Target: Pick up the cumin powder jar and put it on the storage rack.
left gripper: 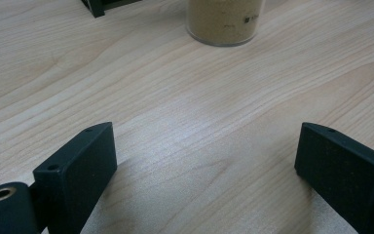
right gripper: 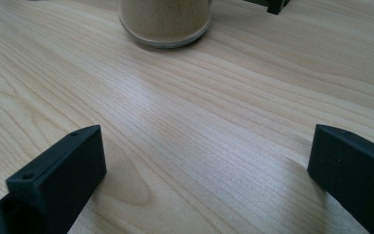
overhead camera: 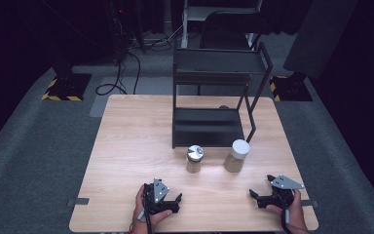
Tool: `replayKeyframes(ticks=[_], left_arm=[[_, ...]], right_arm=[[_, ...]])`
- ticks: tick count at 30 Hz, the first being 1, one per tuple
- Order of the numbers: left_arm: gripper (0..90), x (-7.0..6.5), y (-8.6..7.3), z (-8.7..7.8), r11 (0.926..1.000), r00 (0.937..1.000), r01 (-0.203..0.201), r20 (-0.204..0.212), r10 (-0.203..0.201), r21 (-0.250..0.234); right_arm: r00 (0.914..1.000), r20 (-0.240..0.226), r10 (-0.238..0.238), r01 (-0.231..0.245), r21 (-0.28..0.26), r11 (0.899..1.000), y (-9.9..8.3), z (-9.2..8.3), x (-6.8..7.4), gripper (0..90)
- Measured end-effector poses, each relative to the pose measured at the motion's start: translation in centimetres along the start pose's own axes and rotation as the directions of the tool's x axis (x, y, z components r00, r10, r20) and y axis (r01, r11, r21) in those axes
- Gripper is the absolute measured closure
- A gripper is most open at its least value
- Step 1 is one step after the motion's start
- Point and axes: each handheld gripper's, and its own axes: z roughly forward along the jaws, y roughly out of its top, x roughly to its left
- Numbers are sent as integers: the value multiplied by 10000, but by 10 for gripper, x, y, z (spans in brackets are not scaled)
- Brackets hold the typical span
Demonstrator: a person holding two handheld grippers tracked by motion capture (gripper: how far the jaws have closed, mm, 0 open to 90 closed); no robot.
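Two clear jars of sandy powder stand mid-table, one with a silver lid (overhead camera: 195, 152) and one with a white lid (overhead camera: 240, 148). My left gripper (overhead camera: 177, 202) rests near the front edge, a short way in front of the silver-lidded jar. It is open with bare wood between its jaws. My right gripper (overhead camera: 261, 186) lies at the front right, open and holding nothing, close to the white-lidded jar. The lower part of a jar (left gripper: 224, 22) sits ahead of the left gripper (left gripper: 204, 161). Another jar base (right gripper: 164, 22) stands ahead of the right gripper (right gripper: 207, 170).
A black two-tier metal rack (overhead camera: 214, 105) stands behind the jars at the table's (overhead camera: 131, 146) far centre; its feet (left gripper: 96, 6) (right gripper: 272, 5) edge into both gripper views. A chair (overhead camera: 229, 29) and cables (overhead camera: 121, 73) lie on the grey floor beyond.
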Motion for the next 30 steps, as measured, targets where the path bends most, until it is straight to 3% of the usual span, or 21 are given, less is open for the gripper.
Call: replayKeyframes(ticks=[12,19,23,24,30], left_arm=[[79,-2,0,0,10000,10000,36,-73,-36,0],[74,-8,1,0,9999,9993,156,-327,-156,0],[49,-17,0,2,10000,9975,-32,-701,26,-83],[48,-17,1,3,9999,9981,-65,-614,59,-94],[37,-17,10,7,9976,9988,159,-461,-190,-674]], right_arm=[[10000,7,-1,1,-6,10000,0,0,0,0],[10000,16,24,-24,0,10000,0,0,0,0],[10000,47,-16,16,-25,10000,-1,-1,1,0],[10000,52,-20,20,-29,10000,-1,-1,1,0],[10000,35,-5,5,-20,10000,-1,-1,1,0]])
